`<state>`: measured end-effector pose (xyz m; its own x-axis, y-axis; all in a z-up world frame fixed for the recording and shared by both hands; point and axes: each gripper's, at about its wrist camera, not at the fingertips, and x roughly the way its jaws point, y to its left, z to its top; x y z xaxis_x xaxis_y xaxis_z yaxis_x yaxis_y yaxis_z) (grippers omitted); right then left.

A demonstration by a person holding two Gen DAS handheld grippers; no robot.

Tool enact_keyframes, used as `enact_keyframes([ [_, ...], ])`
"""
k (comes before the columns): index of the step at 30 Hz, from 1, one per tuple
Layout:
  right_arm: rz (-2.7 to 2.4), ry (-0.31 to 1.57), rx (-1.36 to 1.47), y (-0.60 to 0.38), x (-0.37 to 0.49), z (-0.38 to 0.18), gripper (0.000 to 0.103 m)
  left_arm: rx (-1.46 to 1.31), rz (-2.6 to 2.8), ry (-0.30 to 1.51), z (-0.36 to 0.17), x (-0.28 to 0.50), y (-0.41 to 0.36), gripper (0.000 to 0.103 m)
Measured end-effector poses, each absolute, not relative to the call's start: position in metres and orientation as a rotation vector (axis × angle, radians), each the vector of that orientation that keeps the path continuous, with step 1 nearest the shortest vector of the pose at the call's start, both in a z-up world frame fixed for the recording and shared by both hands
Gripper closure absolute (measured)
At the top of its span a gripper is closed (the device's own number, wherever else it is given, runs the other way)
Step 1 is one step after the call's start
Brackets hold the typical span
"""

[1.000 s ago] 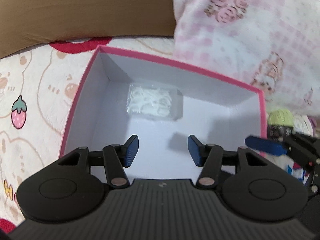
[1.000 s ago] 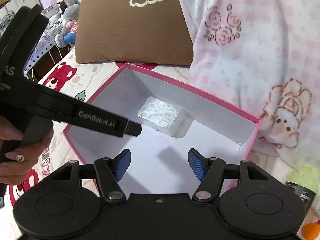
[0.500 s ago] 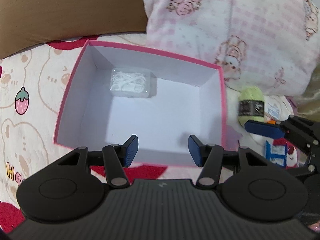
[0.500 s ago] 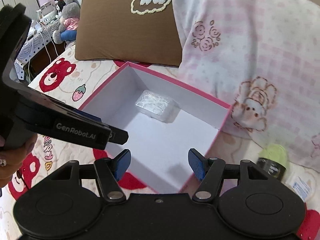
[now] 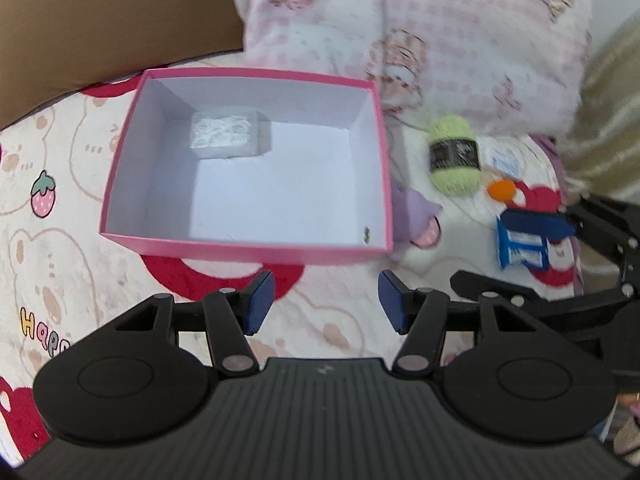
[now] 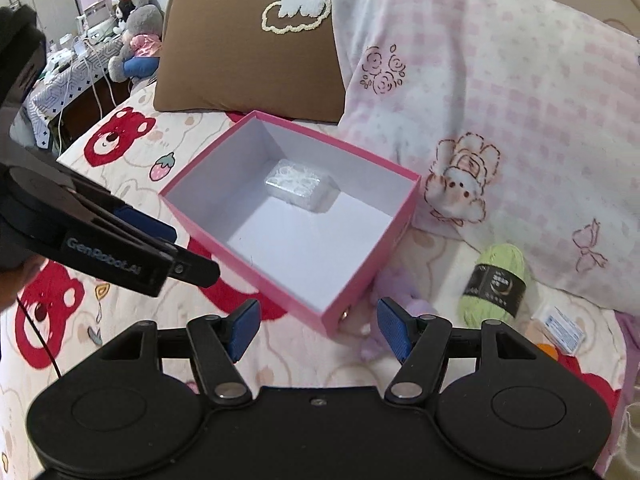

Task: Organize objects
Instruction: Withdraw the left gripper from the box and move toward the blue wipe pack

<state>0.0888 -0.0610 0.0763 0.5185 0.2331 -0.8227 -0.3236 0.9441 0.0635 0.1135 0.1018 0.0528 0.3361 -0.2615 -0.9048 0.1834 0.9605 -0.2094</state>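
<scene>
A pink box (image 5: 248, 250) with a white inside stands open on the bed, and a clear plastic case (image 5: 228, 136) of white loops lies in its far left corner. My left gripper (image 5: 324, 300) hovers in front of the box's near wall; its jaws are opening, with nothing between them. My right gripper (image 6: 316, 326) is open and empty above the box's near corner (image 6: 332, 320). Right of the box lie a green yarn ball (image 5: 454, 154), a small orange thing (image 5: 502, 190), a blue and white packet (image 5: 520, 248) and a purple soft thing (image 6: 400, 292).
A brown pillow (image 6: 248, 48) and a pink checked blanket (image 6: 500, 120) rise behind the box. The bedsheet (image 5: 60, 200) carries a bear and strawberry print. Plush toys (image 6: 136, 28) and a cluttered desk stand beyond the bed's far left edge. A small white packet (image 6: 560, 326) lies by the yarn.
Both grippers have pulled back and risen from inside the box to in front of it. The box looks smaller, and the things on its right have come into view.
</scene>
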Motion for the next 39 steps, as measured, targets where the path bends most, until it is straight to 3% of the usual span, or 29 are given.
enact_keyframes([
  [14,0.308,0.995,-0.106,-0.092,0.043,0.068,0.033,0.006,-0.382,1.224,0.057,0.075,0.063,0.041],
  [39,0.199,0.969,0.031,-0.202,-0.026,0.01,0.027,0.067,-0.493,1.265,0.004,0.047,-0.025,0.04],
])
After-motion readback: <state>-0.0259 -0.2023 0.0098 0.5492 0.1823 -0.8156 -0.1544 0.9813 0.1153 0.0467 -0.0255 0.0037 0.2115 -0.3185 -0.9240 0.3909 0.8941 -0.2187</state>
